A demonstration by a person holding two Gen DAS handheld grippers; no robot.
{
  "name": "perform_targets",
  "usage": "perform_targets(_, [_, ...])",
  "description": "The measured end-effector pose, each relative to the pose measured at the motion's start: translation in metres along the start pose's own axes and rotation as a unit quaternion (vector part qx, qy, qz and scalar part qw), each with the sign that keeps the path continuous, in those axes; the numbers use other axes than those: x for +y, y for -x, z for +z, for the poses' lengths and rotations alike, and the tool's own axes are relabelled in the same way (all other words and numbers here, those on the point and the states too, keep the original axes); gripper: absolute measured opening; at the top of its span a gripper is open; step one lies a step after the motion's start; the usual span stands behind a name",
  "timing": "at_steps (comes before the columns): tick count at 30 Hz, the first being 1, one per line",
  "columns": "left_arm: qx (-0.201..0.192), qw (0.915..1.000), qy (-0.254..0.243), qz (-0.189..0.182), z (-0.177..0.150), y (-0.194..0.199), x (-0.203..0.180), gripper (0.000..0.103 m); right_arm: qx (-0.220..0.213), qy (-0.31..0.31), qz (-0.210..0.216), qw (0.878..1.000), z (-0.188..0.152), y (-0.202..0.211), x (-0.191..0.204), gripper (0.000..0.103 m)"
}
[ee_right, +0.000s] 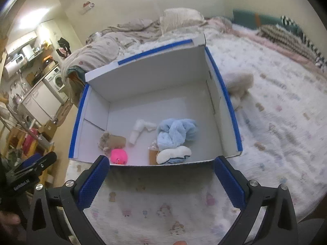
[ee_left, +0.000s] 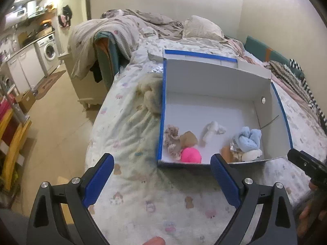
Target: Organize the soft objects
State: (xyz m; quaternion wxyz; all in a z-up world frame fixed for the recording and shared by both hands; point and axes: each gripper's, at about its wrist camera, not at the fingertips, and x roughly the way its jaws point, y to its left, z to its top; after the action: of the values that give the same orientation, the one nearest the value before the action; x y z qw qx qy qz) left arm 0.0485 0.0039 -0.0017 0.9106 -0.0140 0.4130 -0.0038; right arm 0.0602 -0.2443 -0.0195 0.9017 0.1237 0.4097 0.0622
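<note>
A white cardboard box with blue-taped edges (ee_left: 204, 77) (ee_right: 147, 77) lies open on the bed. Inside lie a pink plush ball (ee_left: 190, 155) (ee_right: 119, 156), a blue fluffy cloth (ee_left: 248, 138) (ee_right: 175, 131), a white eye mask (ee_right: 173, 155), a white soft piece (ee_left: 210, 131) (ee_right: 139, 129) and a beige scrunchie (ee_left: 171, 138) (ee_right: 105, 140). A cream fluffy item lies outside against the box (ee_left: 152, 94) (ee_right: 239, 85). My left gripper (ee_left: 162, 180) is open and empty before the box's near left corner. My right gripper (ee_right: 162, 180) is open and empty before the box's near wall.
The bed has a patterned sheet (ee_left: 143, 200), with rumpled blankets and a pillow (ee_left: 202, 27) at the far end. Striped clothes (ee_left: 302, 85) lie along the right. The floor, a washing machine (ee_left: 49, 51) and cabinets are to the left.
</note>
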Motion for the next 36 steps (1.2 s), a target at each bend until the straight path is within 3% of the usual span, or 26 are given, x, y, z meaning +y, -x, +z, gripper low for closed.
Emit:
perform_targets(6, [-0.035, 0.9988, 0.029, 0.019, -0.017, 0.017, 0.008, 0.095, -0.042, 0.051, -0.026, 0.997, -0.008, 0.015, 0.022, 0.103])
perform_targets(12, [-0.048, 0.9987, 0.004, 0.016, -0.020, 0.021, -0.002, 0.095, -0.044, 0.069, -0.033, 0.996, -0.010, 0.013, 0.030, 0.103])
perform_targets(36, [-0.039, 0.9992, 0.006, 0.012, -0.019, 0.016, -0.005, 0.095, -0.036, 0.063, -0.046, 0.996, -0.010, 0.008, 0.030, 0.103])
